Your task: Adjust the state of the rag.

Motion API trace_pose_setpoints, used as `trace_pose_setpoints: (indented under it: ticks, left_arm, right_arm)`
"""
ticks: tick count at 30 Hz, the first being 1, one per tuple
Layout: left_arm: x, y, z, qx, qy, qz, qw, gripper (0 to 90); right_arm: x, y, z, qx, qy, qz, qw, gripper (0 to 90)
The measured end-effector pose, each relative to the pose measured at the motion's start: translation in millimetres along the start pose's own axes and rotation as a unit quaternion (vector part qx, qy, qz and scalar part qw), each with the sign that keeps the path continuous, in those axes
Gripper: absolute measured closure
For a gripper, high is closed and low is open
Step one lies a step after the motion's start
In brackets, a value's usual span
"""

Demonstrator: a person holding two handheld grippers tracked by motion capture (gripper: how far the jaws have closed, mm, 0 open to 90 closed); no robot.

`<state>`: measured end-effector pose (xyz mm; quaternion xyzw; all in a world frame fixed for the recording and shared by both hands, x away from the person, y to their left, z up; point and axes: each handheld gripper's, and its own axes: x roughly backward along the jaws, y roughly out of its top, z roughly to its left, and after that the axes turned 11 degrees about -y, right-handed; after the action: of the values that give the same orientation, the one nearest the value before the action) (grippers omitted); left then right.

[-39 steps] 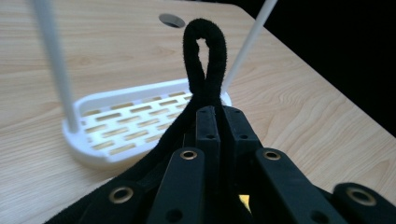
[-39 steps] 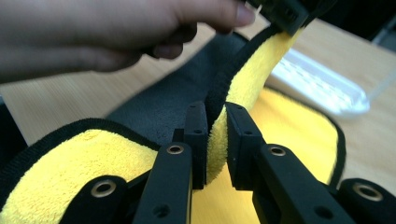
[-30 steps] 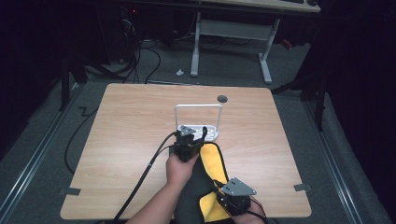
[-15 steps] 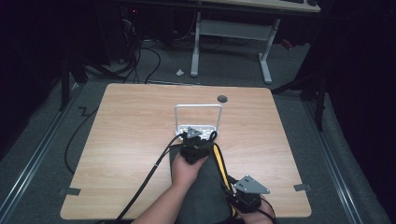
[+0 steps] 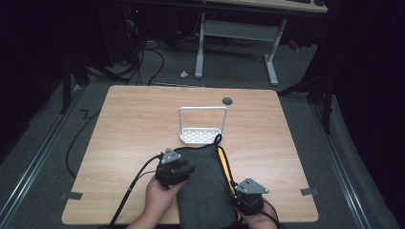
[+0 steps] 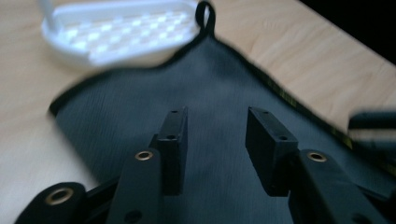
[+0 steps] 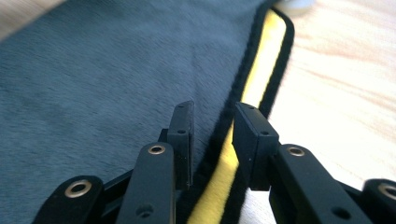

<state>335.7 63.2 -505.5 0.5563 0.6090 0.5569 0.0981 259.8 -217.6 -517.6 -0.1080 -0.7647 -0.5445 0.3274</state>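
The dark grey cloth (image 5: 203, 186) is now lying spread over the near middle of the wooden table (image 5: 133, 124), grey face up, where a second ago a yellow face was showing between the two hands. Only a thin yellow strip (image 5: 224, 164) is peeking out along its right edge, so it looks as if one half has been folded over the other.

The left gripper (image 5: 173, 170) has been carried leftward across the cloth and is hovering over its left part. Its jaws have sprung apart and have just been easing inward again; in the left gripper view they are standing apart above the grey fabric with nothing pinched between them.

The right gripper (image 5: 244, 198) is sitting at the cloth's near right edge. Its jaws have likewise just been opening and then narrowing a little, and in the right gripper view they are straddling the black-bound hem (image 7: 243, 84) without visibly pressing on it.

I'd judge the fold laid and both claws letting go.

The cloth's long axis is running from the person's edge away toward the far side, leaning slightly right, and its hanging loop (image 6: 205, 14) is pointing at the white rack (image 5: 202, 125), just touching its base.
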Motion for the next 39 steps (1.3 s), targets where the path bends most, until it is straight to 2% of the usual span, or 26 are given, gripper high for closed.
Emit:
trace_pose_setpoints:
  ticks: [3,4,5,6,9,15,17,22,23,24,27,30,32,33,34,36,37,39]
  left_arm:
    - [4.0,-15.9,-6.5,-0.011,0.002,0.023,0.9997,63.6]
    - [2.5,-19.2,-9.4,-0.020,0.007,0.031,0.9993,64.3]
    - [2.5,-19.2,-9.4,-0.020,0.007,0.031,0.9993,64.7]
    - [-4.0,-23.6,-12.6,-0.035,0.013,0.050,0.9981,64.7]
    - [-14.0,-26.0,-12.1,-0.050,0.021,0.060,0.9968,64.6]
    - [-20.8,-16.4,4.3,-0.045,0.020,0.052,0.9974,65.1]
    - [-20.5,-15.8,6.4,-0.037,0.014,0.051,0.9979,65.0]
    - [-12.8,-18.3,5.1,-0.036,0.005,0.044,0.9984,60.3]
    - [-6.5,-21.3,5.6,-0.033,-0.002,0.032,0.9989,59.2]
    - [-3.2,-23.1,5.7,-0.034,-0.002,0.027,0.9991,58.8]
    - [6.6,-29.2,6.6,-0.033,-0.004,0.017,0.9993,58.1]
    - [12.6,-34.6,7.0,-0.040,-0.003,0.015,0.9991,56.6]
    - [15.4,-37.0,8.2,-0.038,-0.007,0.009,0.9992,55.8]
    - [16.5,-37.5,9.0,-0.038,-0.007,0.006,0.9993,55.5]
    - [16.5,-37.7,9.6,-0.035,-0.008,0.005,0.9993,55.3]
    - [15.2,-36.8,10.6,-0.034,-0.009,0.007,0.9994,54.9]
    - [13.3,-36.2,10.4,-0.031,-0.012,0.008,0.9994,54.6]
    - [10.2,-35.2,8.2,-0.031,-0.015,0.016,0.9993,54.0]
  right_arm:
    - [-5.2,-2.2,-4.3,-0.011,0.000,0.016,0.9998,69.6]
    - [-6.7,-2.9,-4.5,-0.012,0.002,0.019,0.9997,69.6]
    - [-7.9,-3.4,-4.0,-0.012,0.003,0.024,0.9996,69.8]
    - [-8.9,-3.7,-3.4,-0.011,0.003,0.026,0.9996,70.6]
    - [-7.8,-3.8,0.4,-0.010,0.009,0.029,0.9995,74.4]
    - [1.6,-6.3,15.7,0.004,0.033,0.033,0.9989,75.7]
    - [3.8,-5.9,20.0,0.011,0.037,0.030,0.9988,75.3]
    - [1.8,2.3,16.1,0.008,0.019,0.013,0.9997,68.3]
    - [-10.2,13.6,8.9,-0.002,0.004,0.013,0.9999,65.2]
    - [-15.2,18.1,6.1,-0.002,-0.005,0.012,0.9999,65.0]
    - [-37.0,38.7,-3.5,-0.013,-0.042,0.001,0.9990,61.3]
    - [-62.9,55.5,-15.9,-0.061,-0.048,0.004,0.9970,59.6]
    - [-77.5,61.6,-19.7,-0.075,-0.061,0.014,0.9952,59.7]
    - [-83.8,63.1,-20.8,-0.083,-0.054,0.024,0.9948,60.2]
    - [-88.6,64.0,-20.4,-0.081,-0.048,0.032,0.9951,63.6]
    - [-91.8,65.4,-15.7,-0.051,-0.063,0.042,0.9958,79.6]
    - [-90.0,66.8,-15.2,-0.045,-0.068,0.043,0.9958,82.3]
    - [-80.6,70.2,-19.4,-0.051,-0.074,0.030,0.9955,83.5]
